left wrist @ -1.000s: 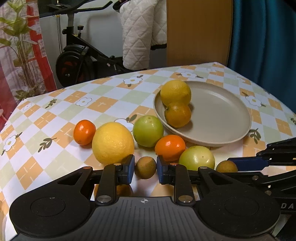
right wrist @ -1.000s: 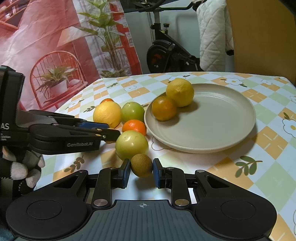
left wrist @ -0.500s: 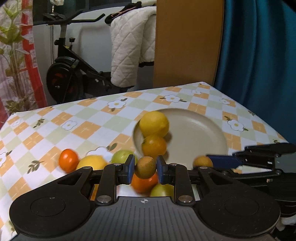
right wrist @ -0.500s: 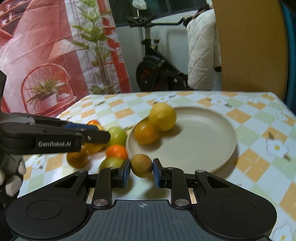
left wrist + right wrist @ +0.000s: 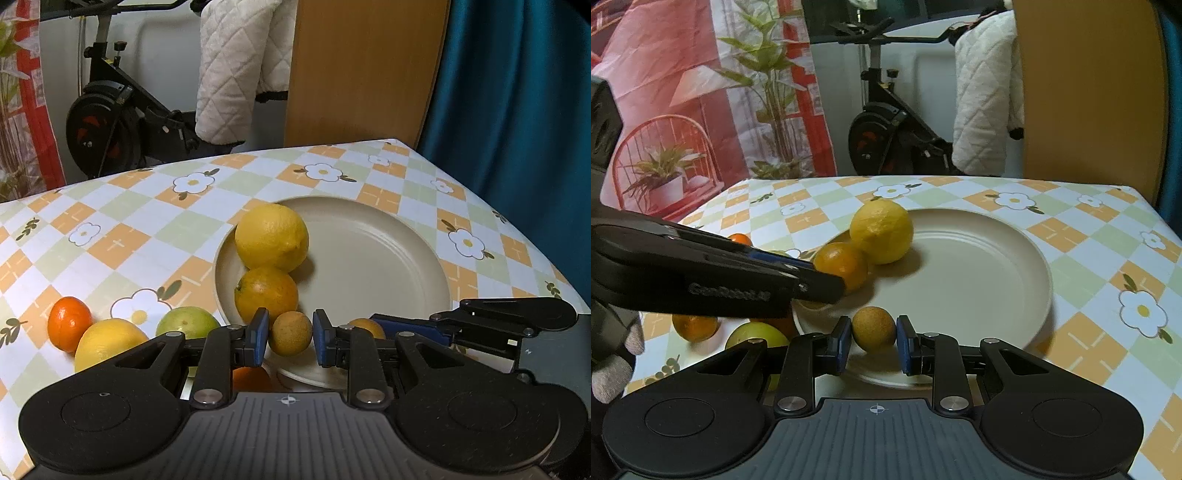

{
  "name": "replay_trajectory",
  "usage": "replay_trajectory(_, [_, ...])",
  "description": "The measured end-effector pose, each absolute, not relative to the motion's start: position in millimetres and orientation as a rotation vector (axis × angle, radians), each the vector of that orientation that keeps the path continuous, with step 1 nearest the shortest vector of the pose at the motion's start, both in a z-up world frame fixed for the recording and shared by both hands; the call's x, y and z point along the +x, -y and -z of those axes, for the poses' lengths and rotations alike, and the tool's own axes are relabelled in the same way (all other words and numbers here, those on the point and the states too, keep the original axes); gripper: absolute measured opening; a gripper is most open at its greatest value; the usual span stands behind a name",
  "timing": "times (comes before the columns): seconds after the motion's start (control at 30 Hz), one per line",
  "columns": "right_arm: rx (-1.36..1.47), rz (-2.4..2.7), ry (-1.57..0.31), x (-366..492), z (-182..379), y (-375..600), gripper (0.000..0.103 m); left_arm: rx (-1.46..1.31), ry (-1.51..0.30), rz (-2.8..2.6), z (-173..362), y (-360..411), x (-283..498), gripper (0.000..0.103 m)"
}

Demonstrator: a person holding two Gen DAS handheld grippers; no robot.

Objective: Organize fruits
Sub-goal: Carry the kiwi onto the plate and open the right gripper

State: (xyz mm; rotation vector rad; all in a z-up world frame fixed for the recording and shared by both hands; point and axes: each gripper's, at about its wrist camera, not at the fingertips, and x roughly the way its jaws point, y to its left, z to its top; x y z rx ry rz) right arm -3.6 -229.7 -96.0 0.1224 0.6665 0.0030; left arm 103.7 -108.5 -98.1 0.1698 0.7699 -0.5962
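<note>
My left gripper (image 5: 290,336) is shut on a small brown round fruit (image 5: 290,331), held just over the near rim of the beige plate (image 5: 388,258). In the plate lie a lemon (image 5: 272,236) and an orange (image 5: 266,294). My right gripper (image 5: 873,334) is shut on a second small brown fruit (image 5: 873,326), also above the near rim of the plate (image 5: 1034,266). The lemon (image 5: 881,230) and orange (image 5: 842,264) sit at the plate's left side. The left gripper's fingers (image 5: 812,284) reach in from the left, close beside that orange.
A tangerine (image 5: 69,323), a second lemon (image 5: 107,341) and a green fruit (image 5: 186,323) lie on the checked tablecloth left of the plate, with another orange (image 5: 251,376) under my left gripper. A gloved hand (image 5: 613,369) shows at the left. An exercise bike and a wooden panel stand behind the table.
Both grippers have lifted their small brown fruits off the table and carried them forward, from beside the loose fruit to over the plate's near rim.
</note>
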Motion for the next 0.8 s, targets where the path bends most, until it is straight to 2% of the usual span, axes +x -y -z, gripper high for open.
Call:
replay_trajectory(0.27, [0.127,-0.001,-0.681,1,100,228,0.025,0.134,-0.806,0.591,100,105,112,0.027])
replay_trajectory(0.37, [0.124,0.007,-0.682,-2,98,228,0.029,0.117,-0.806,0.593,97,104,112,0.028])
replay_trajectory(0.8, [0.117,0.013,-0.625,-32,75,210,0.033,0.022,-0.732,0.563,62,61,89,0.028])
